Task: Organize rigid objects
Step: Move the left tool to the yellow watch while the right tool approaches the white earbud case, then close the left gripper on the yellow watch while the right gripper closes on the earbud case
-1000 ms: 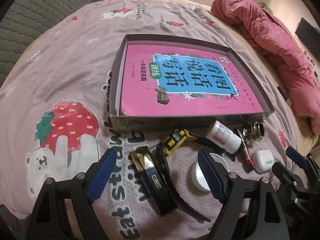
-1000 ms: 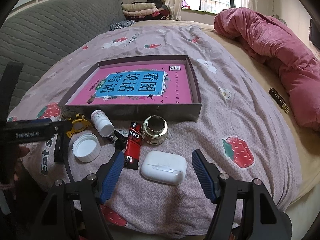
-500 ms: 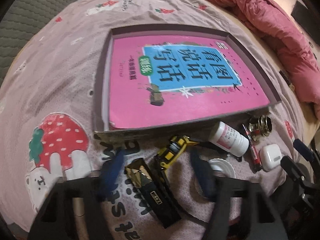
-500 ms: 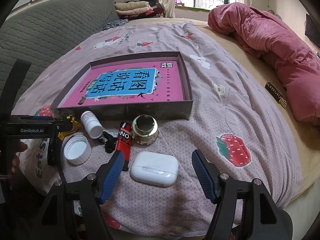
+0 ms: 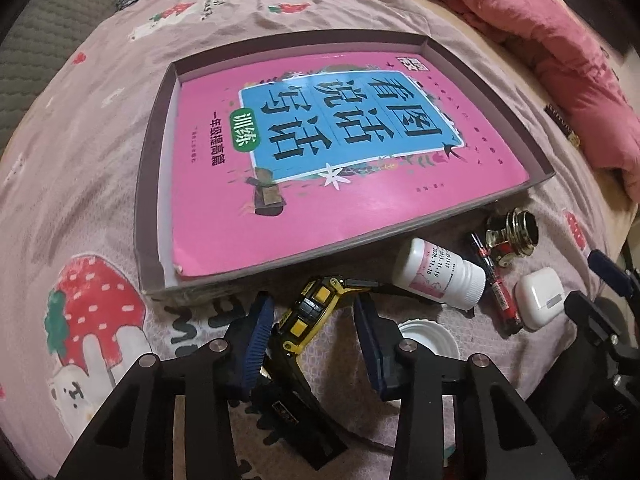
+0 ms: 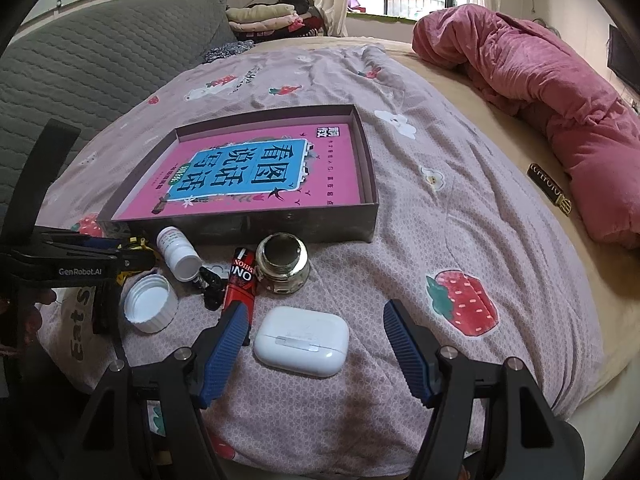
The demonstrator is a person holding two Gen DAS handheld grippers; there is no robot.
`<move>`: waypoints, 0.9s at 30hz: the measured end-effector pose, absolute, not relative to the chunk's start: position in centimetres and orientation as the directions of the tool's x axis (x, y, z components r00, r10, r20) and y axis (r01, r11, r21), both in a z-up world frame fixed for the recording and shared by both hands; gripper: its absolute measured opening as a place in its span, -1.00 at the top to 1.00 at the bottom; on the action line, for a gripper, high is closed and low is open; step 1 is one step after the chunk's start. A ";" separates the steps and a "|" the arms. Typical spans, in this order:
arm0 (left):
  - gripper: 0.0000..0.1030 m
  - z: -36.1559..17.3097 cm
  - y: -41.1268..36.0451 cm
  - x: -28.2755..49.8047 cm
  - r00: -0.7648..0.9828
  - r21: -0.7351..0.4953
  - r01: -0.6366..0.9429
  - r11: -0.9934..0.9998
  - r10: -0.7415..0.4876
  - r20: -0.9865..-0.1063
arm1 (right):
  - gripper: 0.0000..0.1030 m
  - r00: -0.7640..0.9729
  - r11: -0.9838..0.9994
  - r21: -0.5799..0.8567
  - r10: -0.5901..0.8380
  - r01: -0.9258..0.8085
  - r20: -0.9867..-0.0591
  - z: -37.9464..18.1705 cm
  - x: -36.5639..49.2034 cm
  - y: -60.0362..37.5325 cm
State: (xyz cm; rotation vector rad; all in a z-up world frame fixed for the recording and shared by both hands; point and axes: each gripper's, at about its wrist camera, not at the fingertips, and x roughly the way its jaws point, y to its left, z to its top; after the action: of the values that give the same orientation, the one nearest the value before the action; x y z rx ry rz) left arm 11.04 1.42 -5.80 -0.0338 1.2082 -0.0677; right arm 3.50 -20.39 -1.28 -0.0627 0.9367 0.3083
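1. Two grippers work over the bed (image 6: 460, 240); the left gripper (image 5: 308, 330) is the nearer to the yellow-and-black watch (image 5: 310, 312).
2. Its jaws have just been closing around the watch case, whose strap runs back between them; contact looks partial, seemingly not clamped.
3. The right gripper (image 6: 316, 346) hangs released, straddling the white earbud case (image 6: 302, 340).

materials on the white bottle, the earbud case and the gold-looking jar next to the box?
White bottle: matte opaque plastic by the look, printed label and ribbed cap.
Earbud case: glossy hard white plastic with a sheen and a metallic hinge strip.
Gold jar: mirror-like gold finish reflecting the room; metal or plated glass, can't tell which.
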 end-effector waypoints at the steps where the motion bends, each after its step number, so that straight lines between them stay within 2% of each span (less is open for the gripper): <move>1: 0.21 -5.8 1.4 11.1 0.353 -0.058 0.037 0.998 -0.067 -0.933 | -0.35 0.546 0.955 0.088 0.236 -0.282 -0.804 -1.4 3.6 -20.6; 11: 0.29 -6.3 1.1 11.6 0.350 -0.032 0.043 0.999 -0.045 -0.936 | -0.35 0.443 0.950 0.148 0.262 -0.275 -0.857 -3.6 3.9 -20.4; 18: 0.30 -6.5 1.0 11.5 0.350 -0.027 0.029 0.999 -0.035 -0.936 | -0.35 0.414 0.949 0.110 0.231 -0.294 -0.881 -5.0 3.8 -19.1; 21: 0.38 -6.2 0.5 11.3 0.367 -0.007 0.042 0.999 -0.021 -0.930 | -0.35 0.429 0.951 0.101 0.224 -0.293 -0.875 -5.1 3.8 -18.9; 27: 0.42 -6.0 1.4 11.3 0.363 -0.099 0.069 0.993 -0.118 -0.925 | -0.33 0.437 0.953 0.096 0.221 -0.289 -0.872 -5.5 4.4 -18.8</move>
State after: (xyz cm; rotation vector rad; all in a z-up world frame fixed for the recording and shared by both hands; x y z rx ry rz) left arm 11.27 1.39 -5.97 -0.0457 1.1939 -0.1203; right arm 4.35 -18.84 -5.48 -0.0704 1.0726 0.3171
